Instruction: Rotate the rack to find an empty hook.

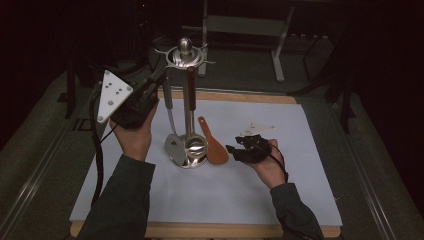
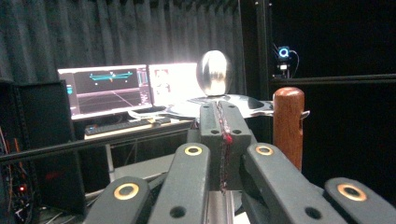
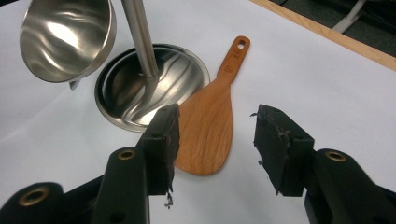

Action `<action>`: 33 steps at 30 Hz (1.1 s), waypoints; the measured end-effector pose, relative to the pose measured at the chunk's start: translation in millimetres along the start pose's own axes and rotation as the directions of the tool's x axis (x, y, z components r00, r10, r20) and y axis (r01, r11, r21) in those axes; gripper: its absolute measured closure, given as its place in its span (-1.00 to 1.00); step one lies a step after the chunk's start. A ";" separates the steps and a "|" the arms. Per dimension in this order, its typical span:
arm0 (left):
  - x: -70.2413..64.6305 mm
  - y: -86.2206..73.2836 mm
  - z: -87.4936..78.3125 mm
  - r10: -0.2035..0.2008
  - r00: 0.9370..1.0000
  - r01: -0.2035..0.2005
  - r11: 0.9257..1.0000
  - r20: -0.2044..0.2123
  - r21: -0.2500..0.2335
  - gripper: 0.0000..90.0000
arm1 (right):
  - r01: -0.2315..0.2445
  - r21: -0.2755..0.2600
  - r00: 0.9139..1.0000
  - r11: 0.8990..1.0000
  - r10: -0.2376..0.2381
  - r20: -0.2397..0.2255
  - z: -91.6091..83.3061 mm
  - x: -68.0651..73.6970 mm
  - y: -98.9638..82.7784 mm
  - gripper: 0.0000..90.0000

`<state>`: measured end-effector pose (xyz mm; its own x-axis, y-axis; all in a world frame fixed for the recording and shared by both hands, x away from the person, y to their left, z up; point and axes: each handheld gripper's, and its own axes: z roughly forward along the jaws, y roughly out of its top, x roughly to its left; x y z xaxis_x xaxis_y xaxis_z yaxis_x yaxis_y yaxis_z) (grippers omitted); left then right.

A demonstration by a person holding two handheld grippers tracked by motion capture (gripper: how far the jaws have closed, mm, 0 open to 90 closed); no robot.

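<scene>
A steel utensil stand [image 1: 186,55] with a ball top [image 2: 214,72] stands mid-table. From its rack hang a ladle [image 1: 194,145] with a brown wooden handle [image 2: 288,122] and a steel turner [image 1: 173,146]. A wooden rice paddle [image 1: 213,144] lies flat on the white mat, just right of the stand's base [image 3: 154,84]. My left gripper [image 1: 161,79] is raised beside the rack, its jaws shut [image 2: 223,126] with nothing seen between them, just short of the ball top. My right gripper [image 1: 236,146] hovers low to the right of the paddle, open [image 3: 217,114], with the paddle's blade [image 3: 205,130] ahead between the jaws.
The white mat [image 1: 280,190] covers a wooden table whose edge [image 1: 235,96] shows at the back. A metal frame [image 1: 277,45] stands on the floor behind. The left gripper view has lit monitors [image 2: 109,88] and a dark curtain beyond the stand.
</scene>
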<state>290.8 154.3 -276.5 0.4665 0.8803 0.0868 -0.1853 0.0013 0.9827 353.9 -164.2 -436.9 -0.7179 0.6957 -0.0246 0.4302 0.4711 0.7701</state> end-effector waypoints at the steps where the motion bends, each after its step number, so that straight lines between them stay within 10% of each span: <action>1: 0.0 0.1 0.1 0.001 1.000 -0.001 1.000 -0.003 0.001 1.00 | -0.001 -0.001 1.000 1.000 0.001 0.000 0.0 -0.4 -0.3 0.12; 33: 19.3 0.8 11.4 -0.022 0.997 0.025 0.999 -0.074 0.039 1.00 | -0.016 0.006 1.000 1.000 0.016 0.004 0.8 -5.6 -6.1 0.12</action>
<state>309.5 165.9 -272.2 0.4049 0.9128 0.0529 -0.1402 0.0048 0.9901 355.7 -170.5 -442.0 -0.7085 0.7056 -0.0146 0.4451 0.4628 0.7666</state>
